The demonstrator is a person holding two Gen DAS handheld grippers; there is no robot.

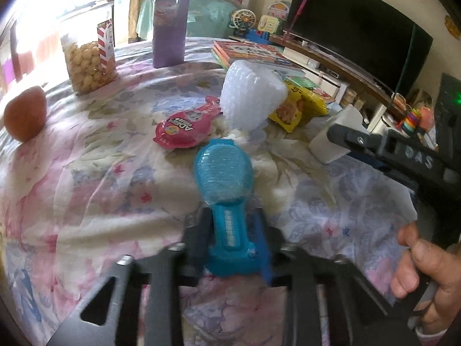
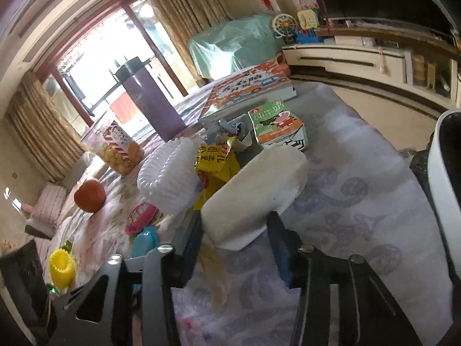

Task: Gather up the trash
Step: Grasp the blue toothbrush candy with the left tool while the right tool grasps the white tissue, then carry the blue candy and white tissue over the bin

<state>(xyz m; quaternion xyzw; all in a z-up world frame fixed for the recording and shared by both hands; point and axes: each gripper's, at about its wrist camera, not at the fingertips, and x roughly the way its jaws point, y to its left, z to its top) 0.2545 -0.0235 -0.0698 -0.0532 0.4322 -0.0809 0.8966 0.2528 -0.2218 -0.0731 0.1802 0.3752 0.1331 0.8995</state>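
My left gripper (image 1: 232, 230) is shut on a blue plastic candy package (image 1: 223, 173), holding it by its narrow stem above the floral tablecloth. My right gripper (image 2: 234, 225) is shut on a white foam block (image 2: 253, 190); both show in the left wrist view, the gripper (image 1: 343, 139) at the right with the block (image 1: 331, 138). On the table lie a pink candy wrapper (image 1: 184, 127), a piece of white bubble wrap (image 1: 250, 95), a yellow snack bag (image 1: 299, 106) and crumpled white tissue (image 1: 239, 137). The right wrist view shows the same bubble wrap (image 2: 167, 178), yellow bag (image 2: 216, 158) and pink wrapper (image 2: 141, 216).
A purple bottle (image 1: 170, 20), a jar of round snacks (image 1: 89, 60), an orange fruit (image 1: 26, 112), picture books (image 1: 253, 52) and a green milk carton (image 2: 276, 124) stand on the table. A white bin's rim (image 2: 443, 190) is at the right. A TV (image 1: 360, 23) is behind.
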